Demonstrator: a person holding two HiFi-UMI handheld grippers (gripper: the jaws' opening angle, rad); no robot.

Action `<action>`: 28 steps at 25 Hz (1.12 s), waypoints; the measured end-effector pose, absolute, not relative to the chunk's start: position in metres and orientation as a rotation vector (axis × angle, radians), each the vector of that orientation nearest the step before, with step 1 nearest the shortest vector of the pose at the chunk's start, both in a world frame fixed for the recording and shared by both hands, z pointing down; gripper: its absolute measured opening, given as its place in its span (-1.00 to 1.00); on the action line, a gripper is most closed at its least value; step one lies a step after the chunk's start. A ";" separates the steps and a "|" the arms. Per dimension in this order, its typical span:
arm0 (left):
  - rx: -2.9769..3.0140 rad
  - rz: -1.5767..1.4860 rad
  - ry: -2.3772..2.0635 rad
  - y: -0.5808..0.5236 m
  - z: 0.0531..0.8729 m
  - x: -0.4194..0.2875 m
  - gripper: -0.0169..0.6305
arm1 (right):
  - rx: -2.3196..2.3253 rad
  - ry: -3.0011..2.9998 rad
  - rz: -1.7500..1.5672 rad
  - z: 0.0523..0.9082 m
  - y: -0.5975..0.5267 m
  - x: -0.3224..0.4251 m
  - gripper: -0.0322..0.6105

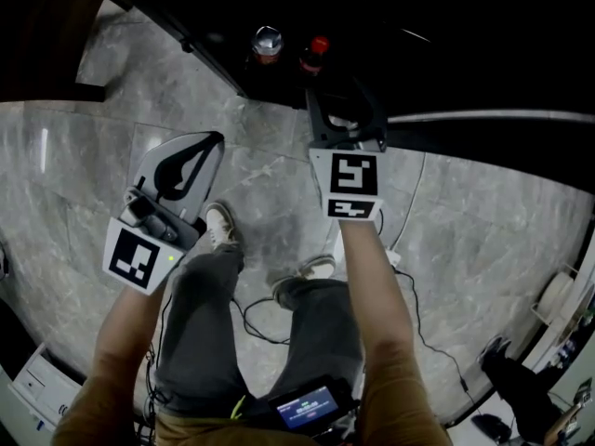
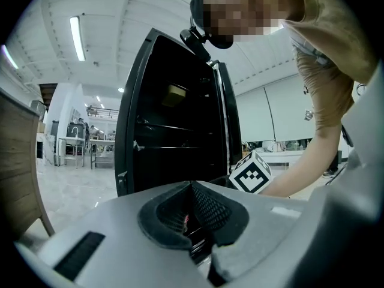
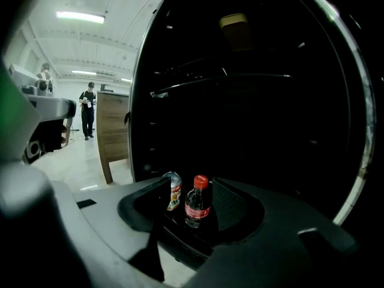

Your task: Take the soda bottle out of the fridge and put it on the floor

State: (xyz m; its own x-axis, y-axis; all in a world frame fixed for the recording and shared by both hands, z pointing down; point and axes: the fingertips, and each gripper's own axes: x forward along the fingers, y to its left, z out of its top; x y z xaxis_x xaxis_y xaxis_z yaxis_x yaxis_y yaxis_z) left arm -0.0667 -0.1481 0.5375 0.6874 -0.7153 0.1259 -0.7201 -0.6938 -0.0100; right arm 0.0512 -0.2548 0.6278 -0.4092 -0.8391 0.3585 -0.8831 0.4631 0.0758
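Observation:
A soda bottle [image 3: 197,209] with a red cap and red label stands upright low inside the dark open fridge [image 3: 252,101]. A drink can [image 3: 173,191] is just left of it. In the head view the bottle's cap [image 1: 319,46] and the can's top [image 1: 268,40] show at the fridge's edge. My right gripper [image 1: 346,110] reaches toward the bottle; its jaws stand open, framing the bottle without touching it. My left gripper [image 1: 216,142] hangs over the grey floor to the left, with its pads meeting at the tip and nothing in them.
Grey marble floor [image 1: 446,221] spreads in front of the fridge. Black cables [image 1: 414,305] trail across it near the person's shoes [image 1: 221,226]. A wooden cabinet [image 3: 114,131] stands left of the fridge, and people [image 3: 88,110] are far behind it.

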 end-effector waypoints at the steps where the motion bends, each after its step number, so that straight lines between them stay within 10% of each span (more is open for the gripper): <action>1: 2.851 0.197 -1.215 -0.151 0.547 -0.068 -0.96 | 1.455 -2.375 0.178 0.635 -0.257 0.050 -0.30; 28: 3.085 -0.046 -1.111 -0.225 0.678 -0.028 -0.96 | 1.349 -2.467 -0.001 0.746 -0.331 0.034 -0.01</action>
